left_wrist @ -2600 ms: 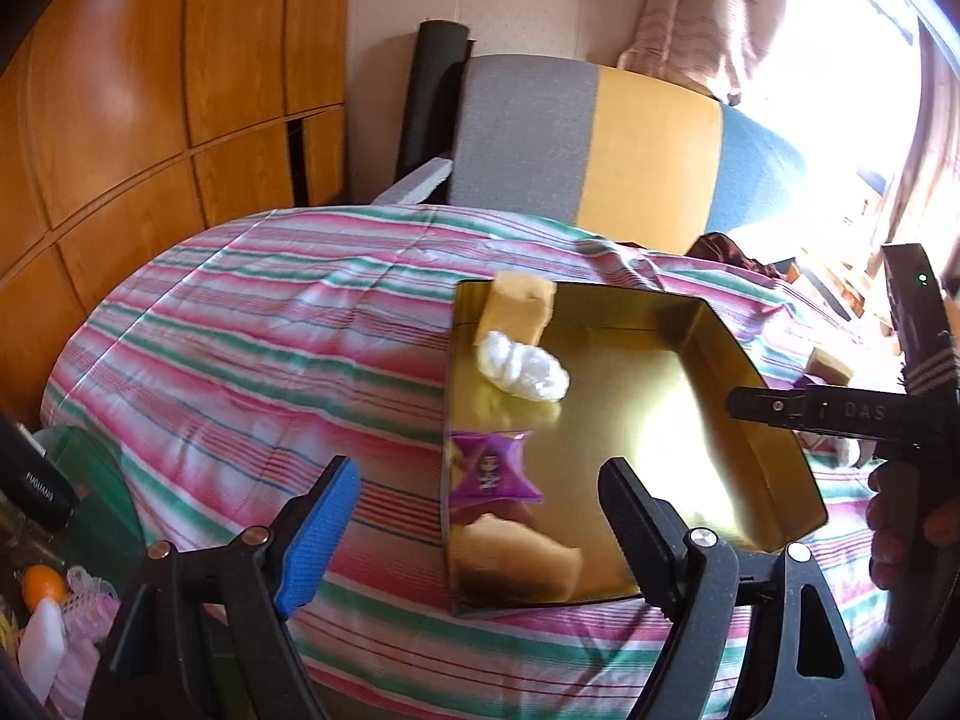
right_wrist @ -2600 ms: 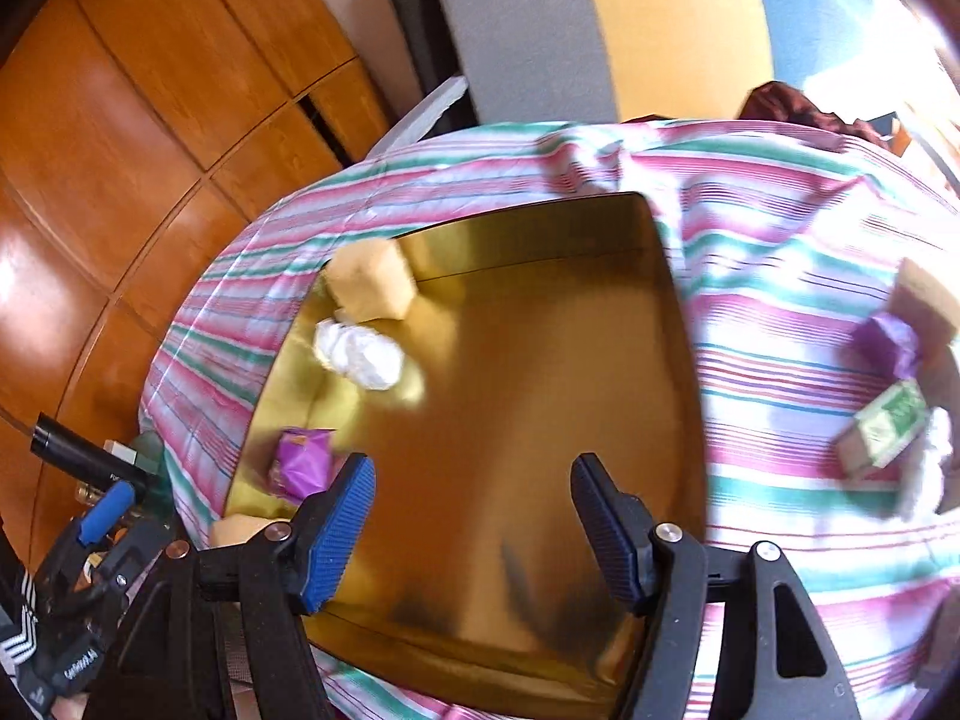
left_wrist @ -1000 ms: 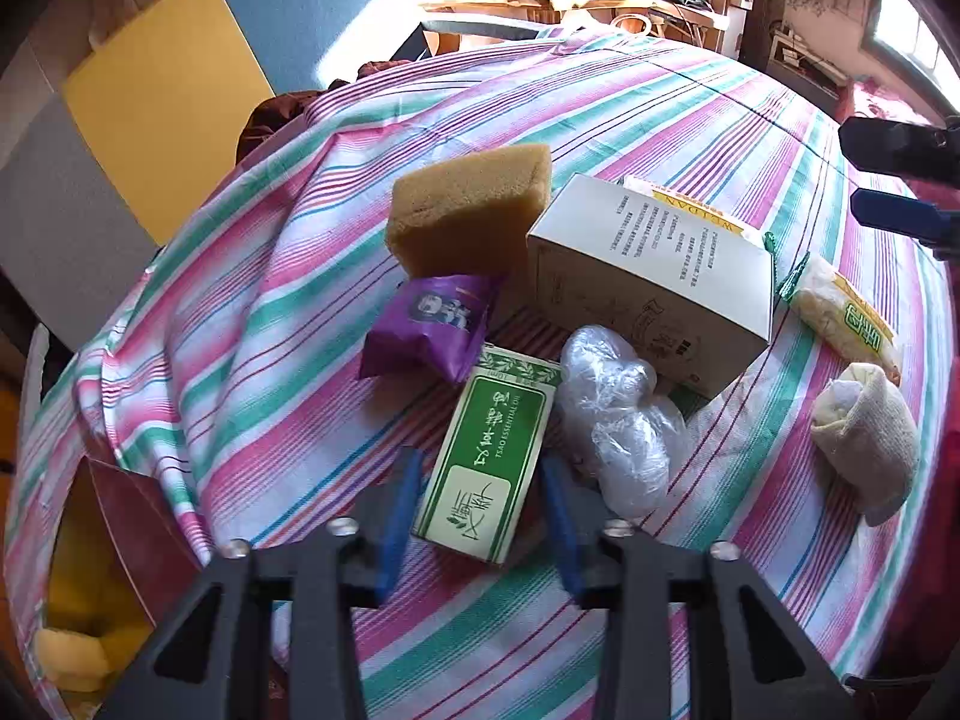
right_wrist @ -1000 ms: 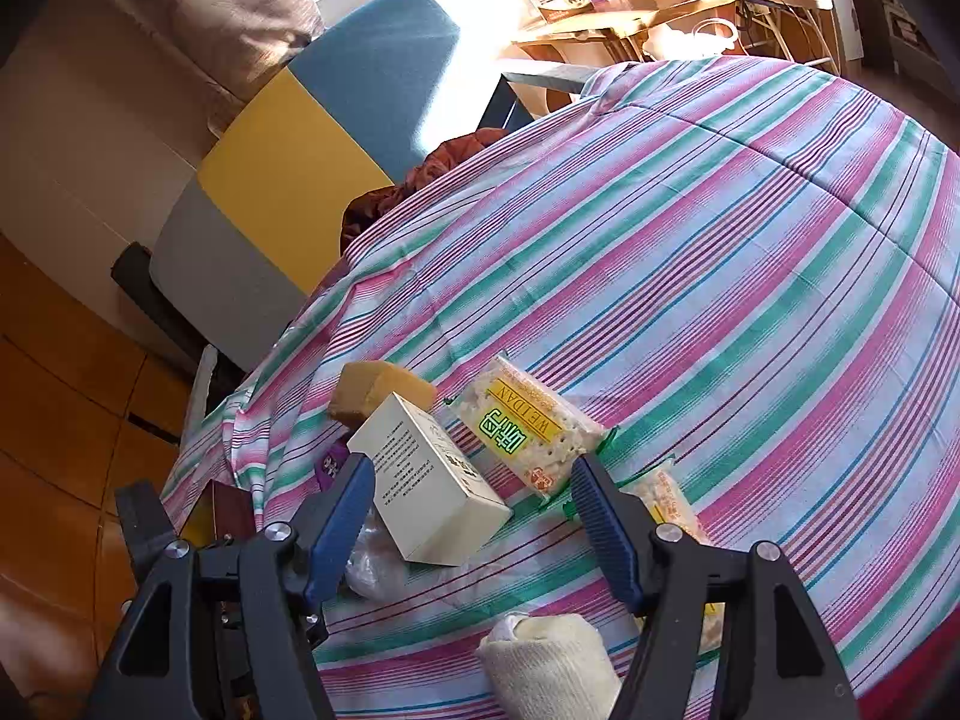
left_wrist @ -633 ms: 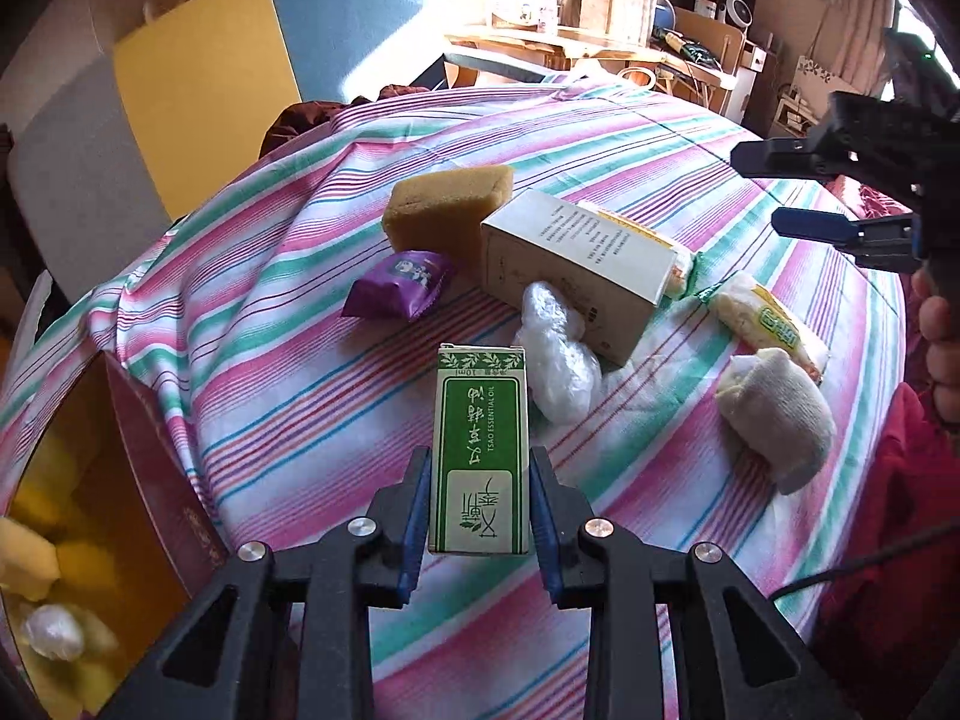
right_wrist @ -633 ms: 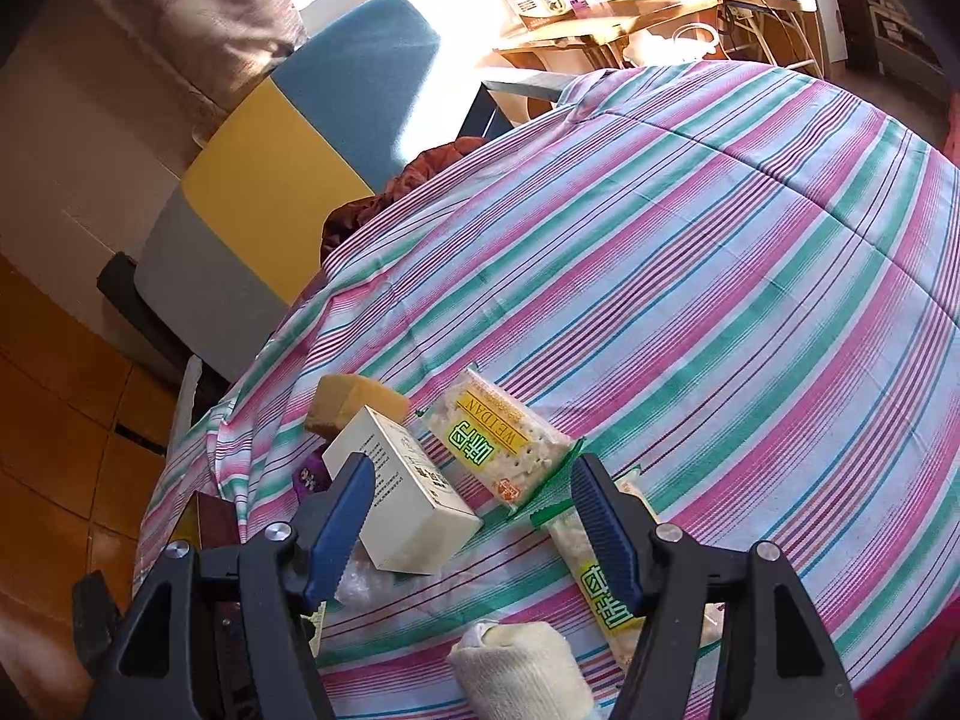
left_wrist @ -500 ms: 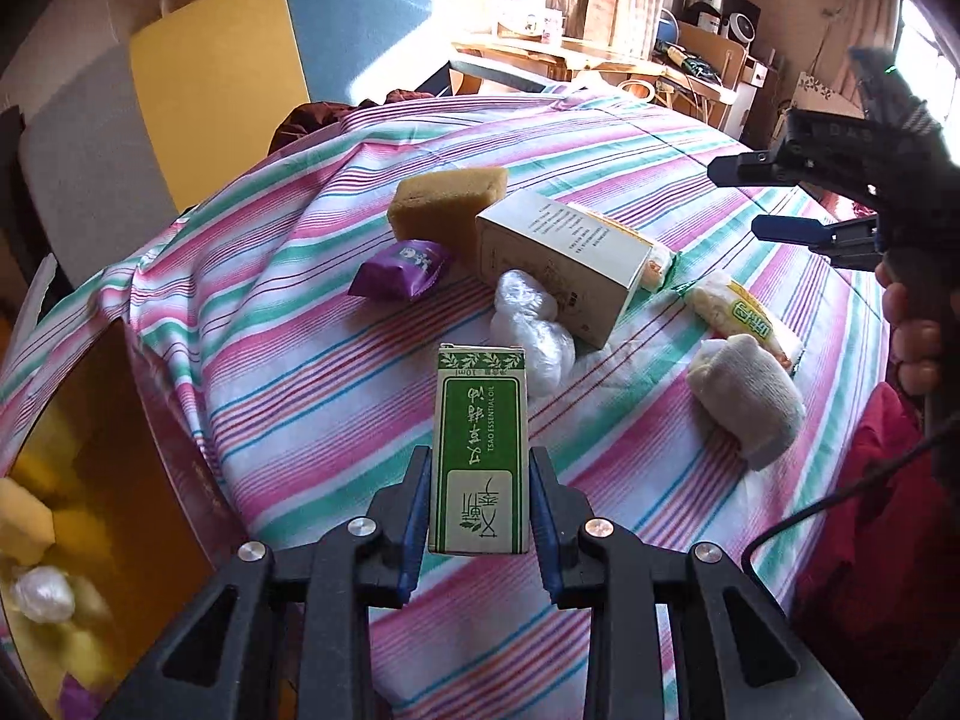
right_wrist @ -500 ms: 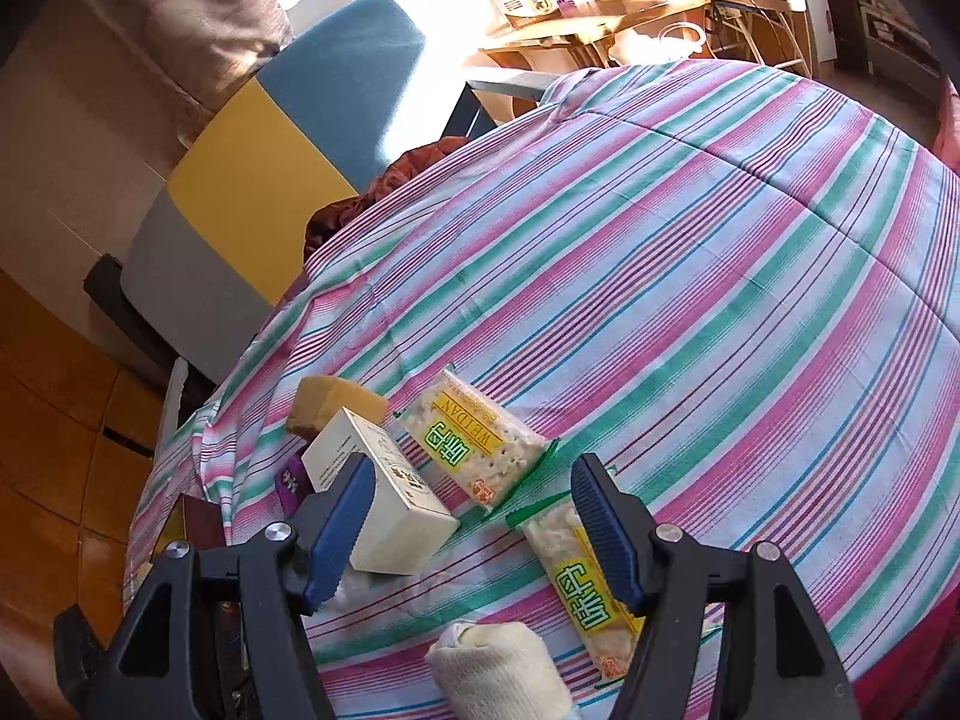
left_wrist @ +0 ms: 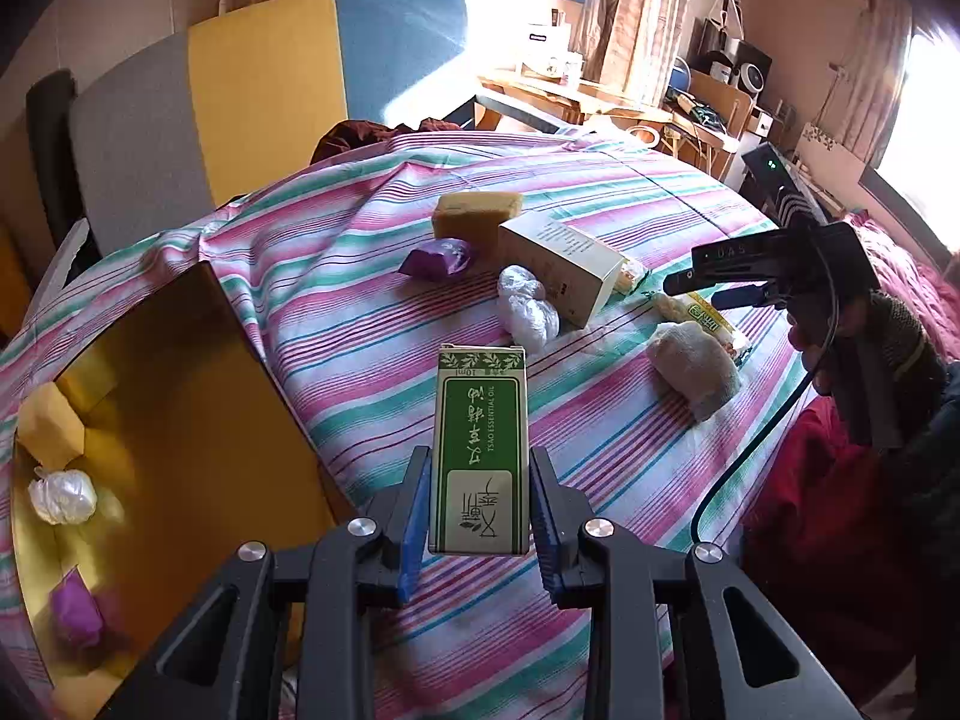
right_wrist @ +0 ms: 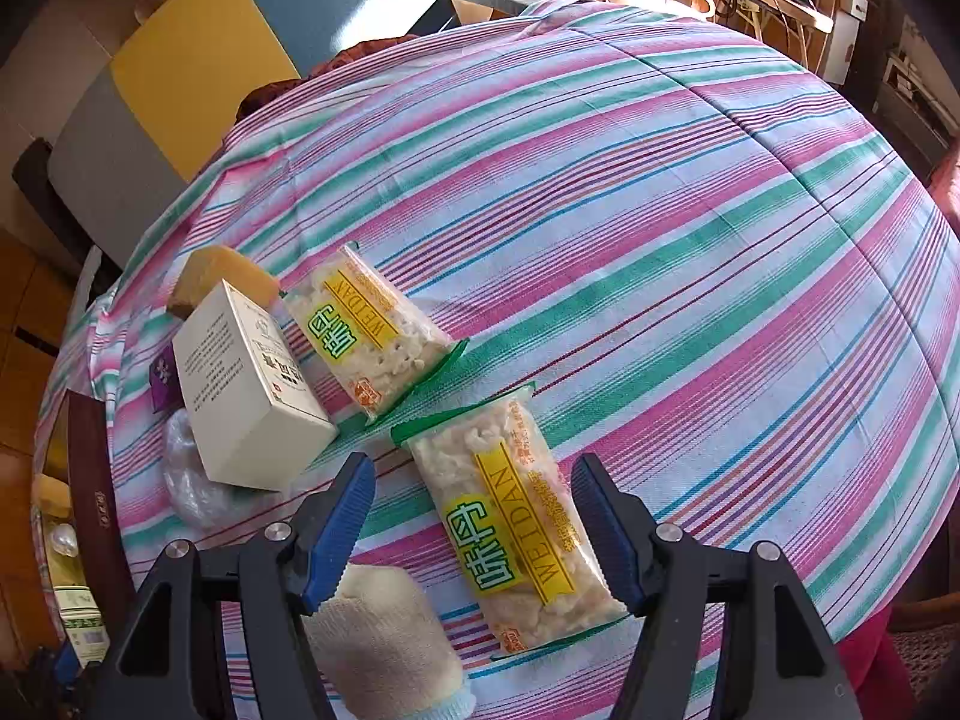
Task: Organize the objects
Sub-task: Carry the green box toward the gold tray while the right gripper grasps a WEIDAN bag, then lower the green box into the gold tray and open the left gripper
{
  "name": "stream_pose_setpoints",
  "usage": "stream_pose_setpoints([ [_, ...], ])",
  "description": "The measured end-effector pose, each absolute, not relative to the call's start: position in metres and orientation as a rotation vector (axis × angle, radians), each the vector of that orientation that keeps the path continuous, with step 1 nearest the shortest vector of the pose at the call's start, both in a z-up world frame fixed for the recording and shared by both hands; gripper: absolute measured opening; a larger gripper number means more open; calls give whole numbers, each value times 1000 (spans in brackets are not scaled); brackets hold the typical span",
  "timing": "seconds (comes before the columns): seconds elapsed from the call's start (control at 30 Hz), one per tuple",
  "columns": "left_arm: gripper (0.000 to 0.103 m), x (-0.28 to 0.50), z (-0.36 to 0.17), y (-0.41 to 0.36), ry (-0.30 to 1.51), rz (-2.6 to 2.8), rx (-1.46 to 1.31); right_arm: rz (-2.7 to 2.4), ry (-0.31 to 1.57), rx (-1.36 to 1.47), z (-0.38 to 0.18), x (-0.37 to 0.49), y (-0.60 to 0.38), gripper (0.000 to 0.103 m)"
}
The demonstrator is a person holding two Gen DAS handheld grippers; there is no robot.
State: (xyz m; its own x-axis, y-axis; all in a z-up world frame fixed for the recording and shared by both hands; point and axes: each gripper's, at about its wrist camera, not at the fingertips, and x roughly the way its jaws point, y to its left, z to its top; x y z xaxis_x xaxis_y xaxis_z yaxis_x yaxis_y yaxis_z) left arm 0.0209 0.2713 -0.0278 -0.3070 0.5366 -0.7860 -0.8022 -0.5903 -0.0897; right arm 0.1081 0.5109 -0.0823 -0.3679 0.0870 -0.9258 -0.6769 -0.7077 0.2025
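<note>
My left gripper [left_wrist: 479, 463] is shut on a green-and-white tea tree oil box [left_wrist: 480, 450] and holds it upright in the air above the striped tablecloth. The gold tray [left_wrist: 258, 360] lies to its left. It holds a yellow sponge [left_wrist: 48, 426], a white wad [left_wrist: 63, 495] and a purple packet [left_wrist: 75, 603]. My right gripper [right_wrist: 474, 474] is open and points down over a Weidan snack packet [right_wrist: 510, 516], which lies between its blue pads without touching them. That gripper [left_wrist: 684, 273] also shows at the right of the left wrist view.
On the cloth lie a second snack packet [right_wrist: 366, 336], a white carton [right_wrist: 246, 384], a yellow sponge [left_wrist: 477, 213], a purple packet [left_wrist: 441, 258], a clear plastic wad [left_wrist: 528, 309] and a cream cloth roll [right_wrist: 384, 642]. A grey, yellow and blue chair [left_wrist: 270, 72] stands behind the table.
The left gripper closed on the green box, lifted it off the cloth and carried it left, bringing the tray into view. The right gripper tilted down and sank over the near snack packet.
</note>
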Motion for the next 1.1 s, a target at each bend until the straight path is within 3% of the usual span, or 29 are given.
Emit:
stream_pose_setpoints([
  [0.13, 31, 14, -22, 244, 339, 2031, -1045, 2064, 745, -1435, -91, 106, 508, 68],
  [0.2, 31, 7, -19, 224, 287, 2069, -1060, 2015, 643, -1485, -98, 103, 505, 50],
  [0.27, 31, -1, -15, 202, 226, 2117, -1077, 2010, 600, -1490, -98, 103, 503, 46],
  [0.7, 31, -60, 7, 15, -123, 2556, -1148, 2007, 535, -1494, -103, 106, 502, 46],
  [0.9, 31, -72, -11, 20, -214, 2467, -1238, 2008, 518, -1491, -103, 110, 504, 46],
  [1.1, 31, -80, -33, 60, -156, 2377, -1335, 2011, 508, -1487, -103, 113, 507, 47],
])
